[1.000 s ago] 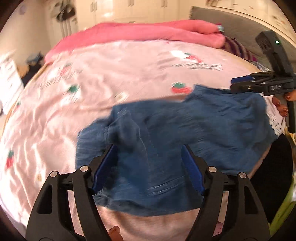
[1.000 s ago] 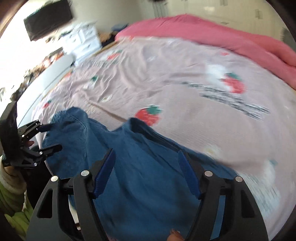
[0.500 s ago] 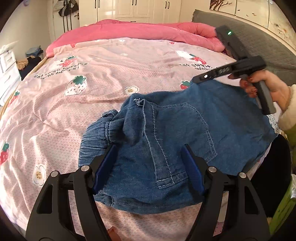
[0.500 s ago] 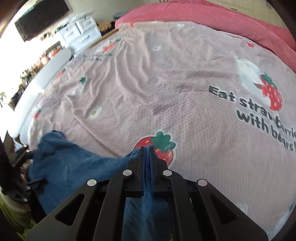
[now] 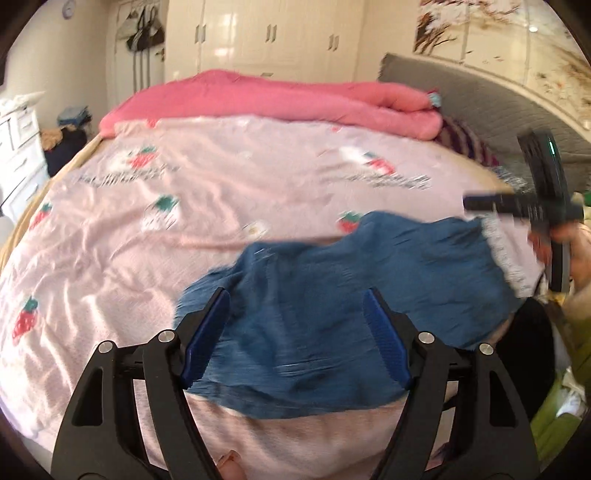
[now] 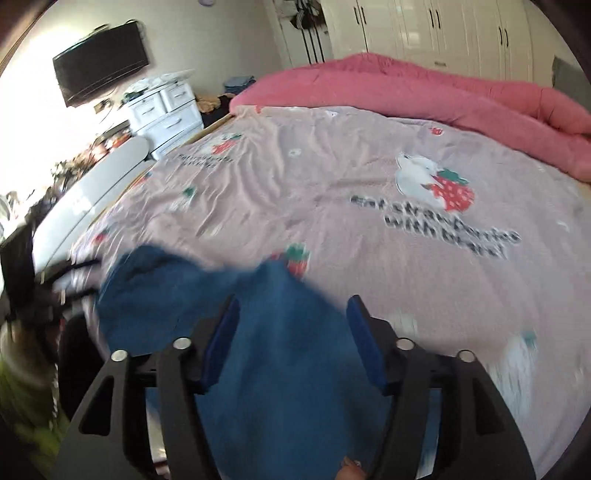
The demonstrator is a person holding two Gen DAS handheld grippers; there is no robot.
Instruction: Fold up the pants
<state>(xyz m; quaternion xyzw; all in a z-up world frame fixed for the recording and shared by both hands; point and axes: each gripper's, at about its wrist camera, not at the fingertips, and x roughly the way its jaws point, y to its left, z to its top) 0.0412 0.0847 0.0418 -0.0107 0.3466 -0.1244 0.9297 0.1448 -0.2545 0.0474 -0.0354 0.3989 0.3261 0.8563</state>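
Observation:
Blue denim pants lie bunched on the near edge of the pink strawberry sheet; they also show in the right wrist view. My left gripper is open and empty just above the pants' near part. My right gripper is open, empty, over the pants. In the left wrist view the right gripper appears at the far right, above the pants' right end. The left gripper shows blurred at the left edge of the right wrist view. Both views are motion-blurred.
A rolled pink duvet lies along the far side of the bed. A grey headboard is at the right. White drawers and a wall TV stand beyond the bed's left side. Wardrobes line the back wall.
My right gripper, shut on the pants' edge half a second ago, has opened and let go. Both grippers have shifted; the pants lie flatter.

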